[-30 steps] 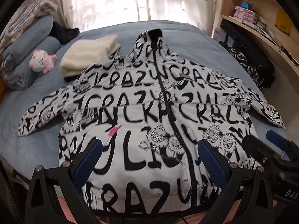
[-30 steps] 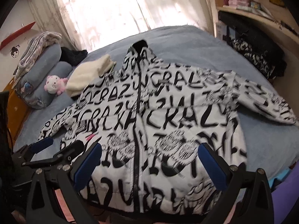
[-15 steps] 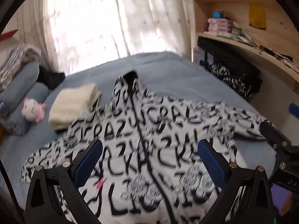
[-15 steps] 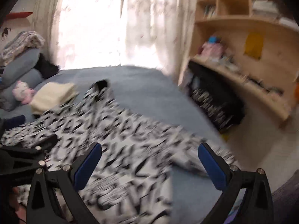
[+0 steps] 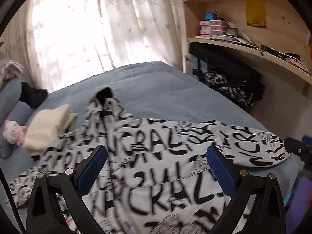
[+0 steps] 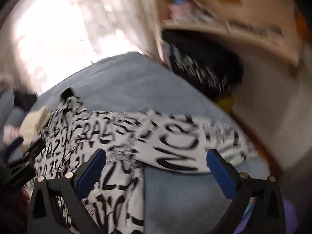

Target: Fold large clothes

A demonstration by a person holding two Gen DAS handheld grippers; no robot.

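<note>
We're at the start: the jacket lies flat on the bed, unfolded. Both grippers, left and right, hang spread and empty. Next we'd guess: right one grabs the sleeve and folds it inward.

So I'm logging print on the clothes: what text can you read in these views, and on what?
"CRAZ": repeated black lettering on the white graffiti-print zip jacket spread on the blue bed; the last letter is cut off or smeared.
Pink storage boxes and papers on the wooden shelf: too small.
Right wrist view: too blurred.
</note>
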